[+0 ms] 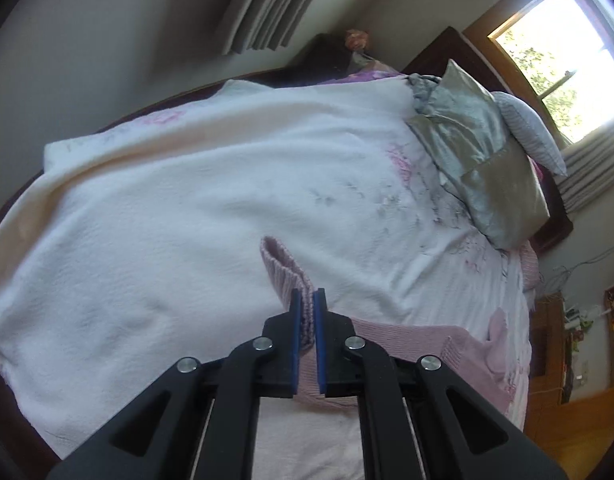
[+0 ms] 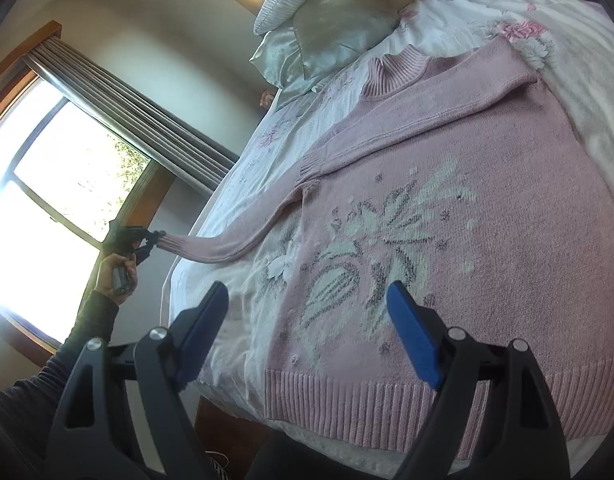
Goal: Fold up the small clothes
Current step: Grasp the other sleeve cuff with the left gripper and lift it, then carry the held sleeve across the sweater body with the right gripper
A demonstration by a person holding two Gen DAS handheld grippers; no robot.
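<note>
- A pink knitted sweater [image 2: 447, 208] with a pale flower pattern is spread front-up on the bed [image 2: 447, 28], over a white floral blanket [image 1: 187, 184].
- The ribbed cuff [image 1: 285, 276] of one sleeve [image 2: 227, 246] is clamped between the blue pads of the left hand-held gripper [image 1: 307, 300], and the sleeve is drawn out past the bed's edge.
- The right hand-held gripper [image 2: 311, 300] is held wide open and empty above the sweater's lower half.
- Satin pillows [image 2: 331, 20] are seen at the head of the bed.
</note>
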